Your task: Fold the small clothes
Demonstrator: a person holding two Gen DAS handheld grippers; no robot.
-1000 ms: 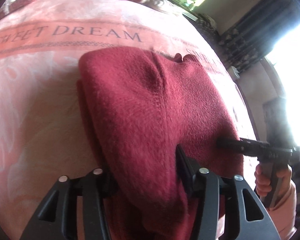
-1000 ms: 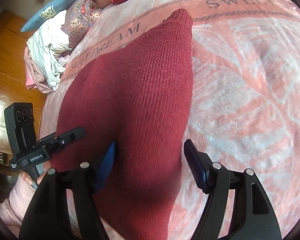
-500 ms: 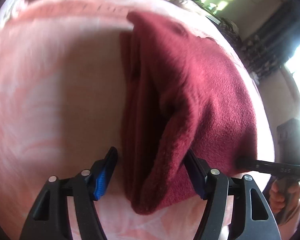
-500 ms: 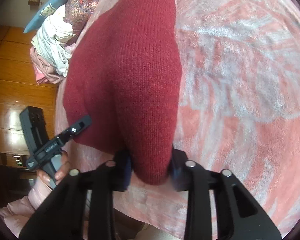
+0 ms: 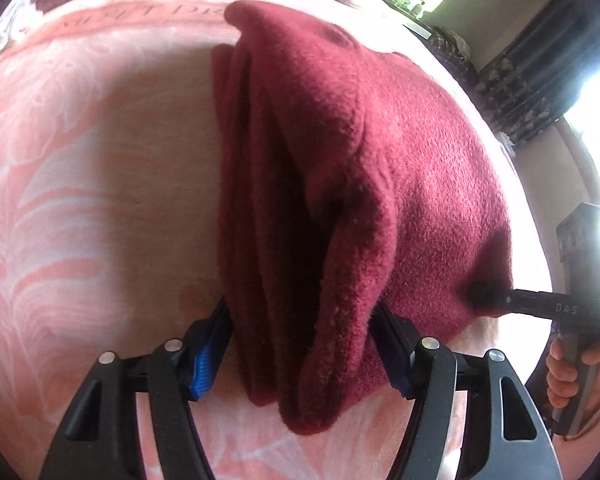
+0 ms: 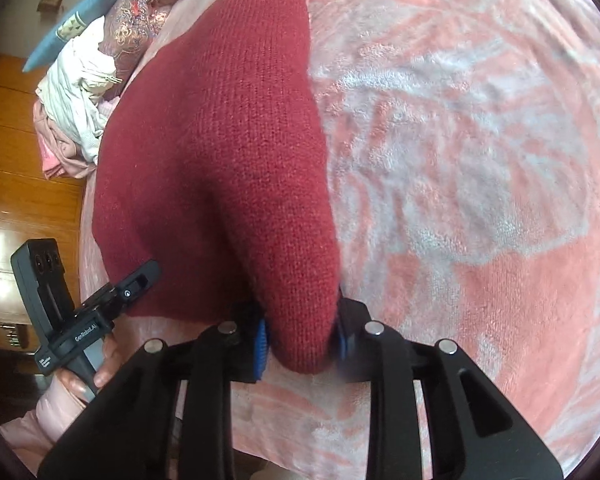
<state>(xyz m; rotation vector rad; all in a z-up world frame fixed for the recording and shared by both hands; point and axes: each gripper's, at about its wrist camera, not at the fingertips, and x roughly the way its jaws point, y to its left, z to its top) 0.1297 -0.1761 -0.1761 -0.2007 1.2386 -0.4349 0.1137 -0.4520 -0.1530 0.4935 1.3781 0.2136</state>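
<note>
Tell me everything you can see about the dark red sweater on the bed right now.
The dark red sweater is a fuzzy, fine-ribbed knit, folded into layers and lying on the pink patterned blanket. Its near edge is bunched into thick folds. The left gripper straddles one bunched end, pads against the fabric; the right gripper pinches the other corner.

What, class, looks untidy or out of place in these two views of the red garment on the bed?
The red garment is not flat: in the left wrist view its near edge bunches into thick uneven folds with a deep gap between the left gripper's fingers. Beyond the blanket, a heap of loose clothes lies unfolded.
</note>
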